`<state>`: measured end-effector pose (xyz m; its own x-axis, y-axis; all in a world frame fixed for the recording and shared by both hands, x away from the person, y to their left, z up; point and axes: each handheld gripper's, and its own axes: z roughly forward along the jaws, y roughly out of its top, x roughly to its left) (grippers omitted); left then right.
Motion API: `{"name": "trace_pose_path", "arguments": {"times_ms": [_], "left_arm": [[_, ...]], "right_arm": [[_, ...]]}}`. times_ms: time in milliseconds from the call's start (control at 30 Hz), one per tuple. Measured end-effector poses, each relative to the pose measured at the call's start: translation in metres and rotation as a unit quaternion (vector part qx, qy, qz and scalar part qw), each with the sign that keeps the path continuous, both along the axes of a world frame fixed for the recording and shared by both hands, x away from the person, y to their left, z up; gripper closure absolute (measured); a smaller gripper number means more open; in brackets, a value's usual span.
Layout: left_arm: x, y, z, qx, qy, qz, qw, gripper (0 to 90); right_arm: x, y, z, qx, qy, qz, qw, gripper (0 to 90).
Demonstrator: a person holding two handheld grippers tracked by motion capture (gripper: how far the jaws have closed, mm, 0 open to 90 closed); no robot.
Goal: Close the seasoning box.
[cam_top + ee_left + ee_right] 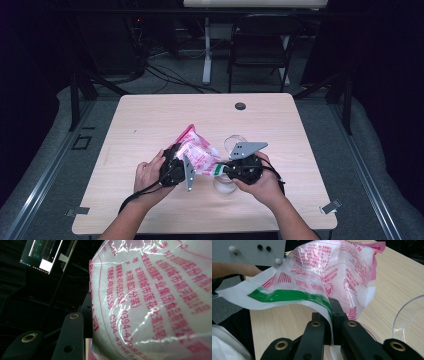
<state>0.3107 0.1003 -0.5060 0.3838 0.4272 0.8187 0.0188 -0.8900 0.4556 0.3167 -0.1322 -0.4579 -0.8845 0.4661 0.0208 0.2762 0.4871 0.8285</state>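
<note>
The right gripper (pixel 331 322) is seen clamped on the green-striped edge of a plastic bag (pixel 329 270), the thin film pinched between its two black jaws. The left gripper (pixel 175 167) is pressed against the other side of the bag (pixel 155 302); one of its jaws is visible beside the film, but whether the jaws are closed on it cannot be told. The bag (pixel 197 152), clear with pink print and filled with something white and granular, is held up between the two grippers, over the middle of the tabletop and toward its near edge.

A slip is judged the main risk: only a narrow strip of film is gripped on the right, so a sharp pull could tear the edge or let it slide out of the jaws. If the bag is tipped before its mouth is aimed, the white contents could be spilled onto the tabletop (pixel 150 125).

A clear glass bowl (pixel 409 320) stands just beside the right gripper, partly beneath it in the high view (pixel 235 142), and could be knocked by that hand. A small dark round cap (pixel 240 106) is set into the wood near the far edge, well apart from the work. A dark chair (pixel 260 45) stands beyond the far edge.
</note>
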Motion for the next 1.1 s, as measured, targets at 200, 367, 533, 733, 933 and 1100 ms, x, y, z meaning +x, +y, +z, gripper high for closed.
{"name": "trace_pose_path", "arguments": {"times_ms": [200, 367, 533, 733, 933, 1100], "left_arm": [[-0.0008, -0.0009, 0.0009, 0.015, -0.011, -0.002, 0.9998, 60.6], [-0.0016, -0.0026, -0.0005, 0.022, -0.018, -0.002, 0.9996, 60.7], [-0.0021, -0.0036, 0.0002, 0.032, -0.027, -0.001, 0.9991, 60.7], [-0.0025, -0.0049, 0.0014, 0.043, -0.034, -0.004, 0.9985, 60.7], [-0.0031, -0.006, 0.0034, 0.056, -0.041, -0.007, 0.9976, 60.7], [-0.0038, -0.0071, 0.0057, 0.064, -0.045, -0.005, 0.9969, 60.7]], "right_arm": [[0.0003, -0.001, -0.0002, 0.006, 0.004, -0.001, 1.0, 90.0], [0.0013, -0.0024, -0.0019, 0.007, 0.009, -0.002, 0.9999, 90.0], [0.0019, -0.0033, -0.003, 0.008, 0.012, -0.003, 0.9999, 90.0], [0.0023, -0.0045, -0.0036, 0.01, 0.013, -0.004, 0.9999, 90.0], [0.0022, -0.0054, -0.0036, 0.01, 0.012, -0.006, 0.9999, 90.0], [0.0024, -0.0063, -0.0033, 0.012, 0.01, -0.006, 0.9999, 90.0]]}}
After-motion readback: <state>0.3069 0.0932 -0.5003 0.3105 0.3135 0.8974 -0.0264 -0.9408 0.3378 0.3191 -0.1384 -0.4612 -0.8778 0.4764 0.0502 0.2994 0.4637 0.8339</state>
